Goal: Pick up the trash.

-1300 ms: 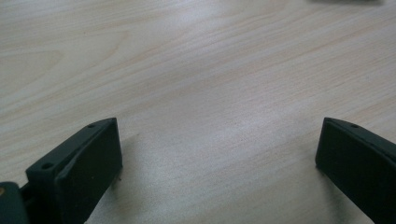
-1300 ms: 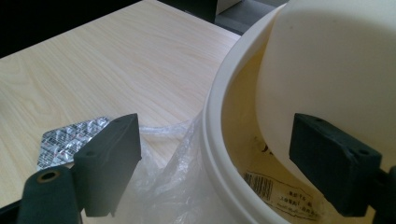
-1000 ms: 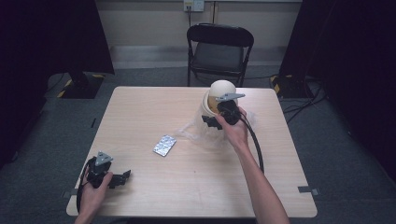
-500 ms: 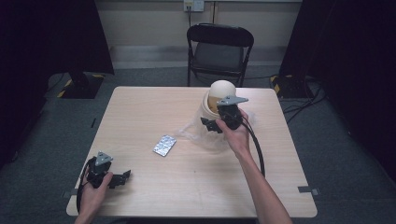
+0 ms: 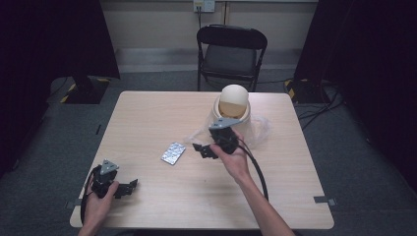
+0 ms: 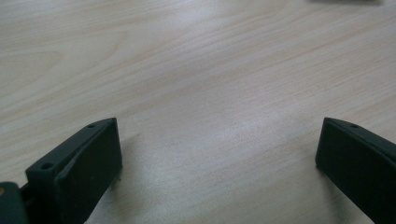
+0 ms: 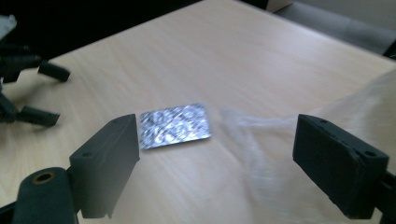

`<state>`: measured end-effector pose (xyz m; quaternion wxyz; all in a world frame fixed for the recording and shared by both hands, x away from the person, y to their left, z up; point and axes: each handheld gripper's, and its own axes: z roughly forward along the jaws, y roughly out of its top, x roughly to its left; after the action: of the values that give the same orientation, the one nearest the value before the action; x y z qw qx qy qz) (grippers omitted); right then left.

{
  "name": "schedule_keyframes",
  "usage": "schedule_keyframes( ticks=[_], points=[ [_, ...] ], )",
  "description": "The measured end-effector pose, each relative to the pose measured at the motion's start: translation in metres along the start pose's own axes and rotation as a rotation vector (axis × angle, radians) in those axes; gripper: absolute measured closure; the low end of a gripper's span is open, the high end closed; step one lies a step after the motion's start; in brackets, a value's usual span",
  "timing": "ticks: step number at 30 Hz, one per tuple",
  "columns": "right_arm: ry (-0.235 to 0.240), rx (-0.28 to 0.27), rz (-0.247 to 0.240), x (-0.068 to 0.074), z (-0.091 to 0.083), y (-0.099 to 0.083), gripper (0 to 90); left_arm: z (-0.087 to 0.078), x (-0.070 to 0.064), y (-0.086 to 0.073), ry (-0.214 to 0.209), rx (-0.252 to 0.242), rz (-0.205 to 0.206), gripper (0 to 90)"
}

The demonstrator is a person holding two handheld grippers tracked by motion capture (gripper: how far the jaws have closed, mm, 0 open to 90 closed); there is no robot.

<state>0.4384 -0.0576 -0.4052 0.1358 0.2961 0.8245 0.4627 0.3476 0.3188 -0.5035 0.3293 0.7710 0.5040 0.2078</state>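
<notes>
Right gripper view: gripper (image 7: 217, 154) spread, facing blister pack (image 7: 173, 125)

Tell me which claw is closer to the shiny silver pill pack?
The right claw is closer, open just right of the silver pill pack and facing it. The left claw rests open near the table's front-left corner, well away.

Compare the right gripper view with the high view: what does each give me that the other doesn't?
Right gripper view alone: the embossed texture of the silver foil blister pack, framed between the right gripper's open jaws. High view alone: the beige dome-topped container, the black folding chair, and the person's forearms. Both share the light wooden table, the crumpled clear plastic bag, the blister pack and the left gripper, resting open near the table's corner.
</notes>
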Motion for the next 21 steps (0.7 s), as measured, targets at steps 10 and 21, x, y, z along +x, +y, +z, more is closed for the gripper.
schedule_keyframes(
  ticks=[10, 21],
  points=[
    [0.079, 0.099, -0.006, 0.025, 0.068, -0.025, 14.4, 0.000, 0.000, 0.000, -0.001, 0.001, 0.003, 0.0],
    [0.037, 0.115, 0.002, 0.031, 0.117, -0.033, 14.8, 0.000, 0.000, 0.000, -0.001, 0.002, 0.003, 0.0]
  ],
)
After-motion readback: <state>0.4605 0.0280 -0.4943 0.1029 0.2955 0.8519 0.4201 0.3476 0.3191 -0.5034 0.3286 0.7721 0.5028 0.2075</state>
